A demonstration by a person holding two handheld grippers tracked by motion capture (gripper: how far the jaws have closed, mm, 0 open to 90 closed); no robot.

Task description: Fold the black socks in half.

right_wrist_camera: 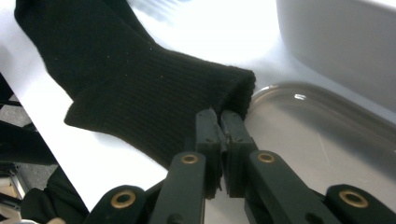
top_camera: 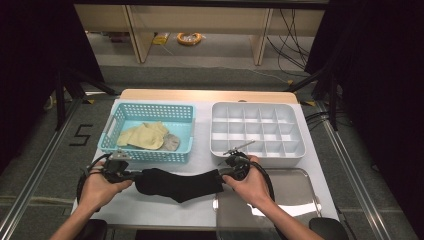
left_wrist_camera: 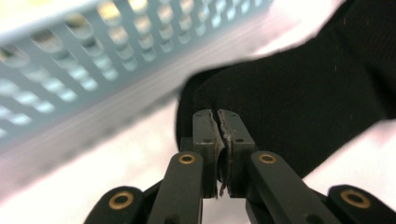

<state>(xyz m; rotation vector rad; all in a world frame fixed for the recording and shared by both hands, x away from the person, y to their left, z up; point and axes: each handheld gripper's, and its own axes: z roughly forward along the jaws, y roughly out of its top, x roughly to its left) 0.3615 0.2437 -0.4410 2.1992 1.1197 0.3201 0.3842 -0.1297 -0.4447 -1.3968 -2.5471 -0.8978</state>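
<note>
A black sock (top_camera: 177, 183) was stretched out flat on the white table (top_camera: 165, 210), near its front edge, between the two grippers; it was also seen in the left gripper view (left_wrist_camera: 299, 98) and the right gripper view (right_wrist_camera: 140, 88). The left gripper (top_camera: 131, 175) was clamped on the sock's left end, jaws nearly together with a pinch of fabric between the pads (left_wrist_camera: 219, 135). The right gripper (top_camera: 223, 172) was clamped on the ribbed cuff end, jaws likewise drawn in narrow on the fabric edge (right_wrist_camera: 219, 126). Each gripper was held in one of the person's hands, forearms entering from the bottom of the high view. The cuff end was seen lying at the rim of a shiny metal tray (top_camera: 295, 190), which sat at the table's front right (right_wrist_camera: 327, 135). A turquoise perforated basket (top_camera: 186, 131) was placed just behind the sock's left half, holding a yellow cloth (top_camera: 144, 135) and a greyish item (top_camera: 171, 142) beside it. A white compartment organiser (top_camera: 297, 131) was placed behind the tray, right of the basket.
</note>
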